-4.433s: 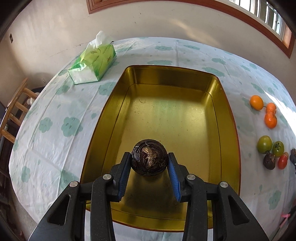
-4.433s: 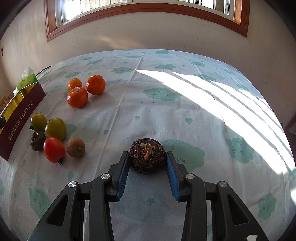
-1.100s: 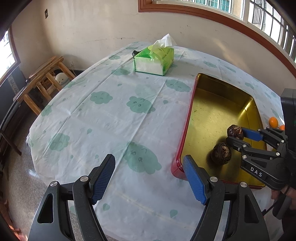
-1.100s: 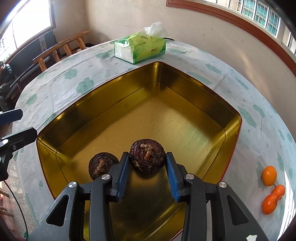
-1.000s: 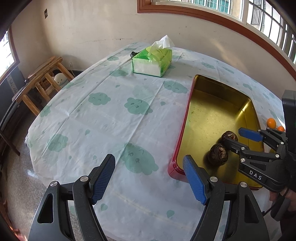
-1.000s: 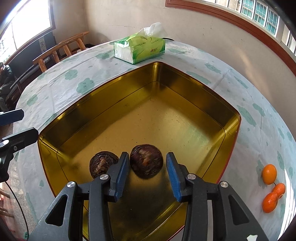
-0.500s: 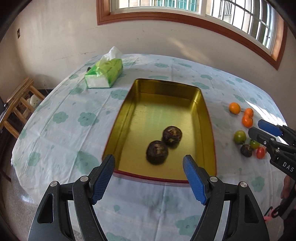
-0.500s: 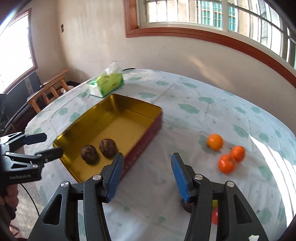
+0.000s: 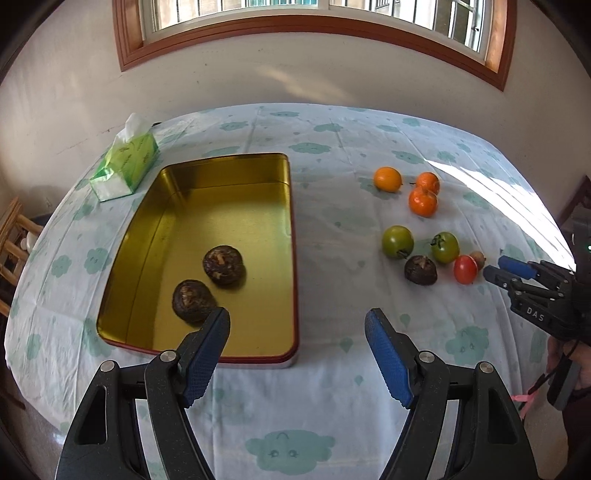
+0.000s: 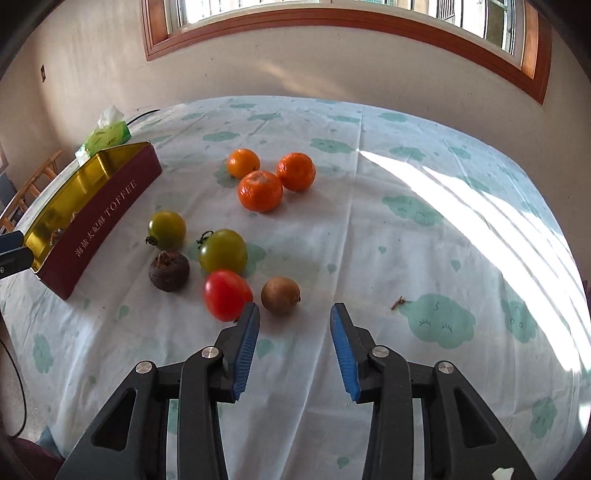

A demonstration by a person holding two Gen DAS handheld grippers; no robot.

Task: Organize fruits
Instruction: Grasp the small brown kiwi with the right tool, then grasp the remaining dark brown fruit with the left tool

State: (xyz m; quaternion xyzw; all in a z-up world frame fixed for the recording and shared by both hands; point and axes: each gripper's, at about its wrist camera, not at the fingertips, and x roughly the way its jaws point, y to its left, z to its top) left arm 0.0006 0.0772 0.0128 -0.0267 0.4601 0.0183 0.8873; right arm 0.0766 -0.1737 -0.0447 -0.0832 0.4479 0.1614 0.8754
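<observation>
A worktop (image 9: 325,406) covered by a pale cloth printed with green clouds is seen below a wood-framed window (image 9: 314,14), with sunlight falling across its right side. A gold tin tray (image 9: 291,258) with a dark red outer wall is set on the left part of the worktop, and two dark brown round fruits (image 9: 223,265) (image 9: 192,300) are lying inside it, close together near the front end. A green tissue pack (image 9: 125,164) is placed just beyond the tray's far left corner.

To the right of the tray, well apart from it, the remaining fruit is grouped on the cloth: three oranges (image 10: 260,191) at the back, two green tomatoes (image 10: 222,251) nearer, a dark brown fruit (image 10: 169,270) beside them, a red tomato (image 10: 227,294) and a small brown fruit (image 10: 280,294) at the front.

The left hand-held gripper (image 9: 297,332) is held wide open above the worktop at the tray's near right corner, and nothing is gripped by it. The right hand-held gripper (image 10: 294,325) is likewise open and empty, its jaws spread apart just in front of the small brown fruit, with the left finger's tip close to the red tomato; whether contact is made cannot be told.
</observation>
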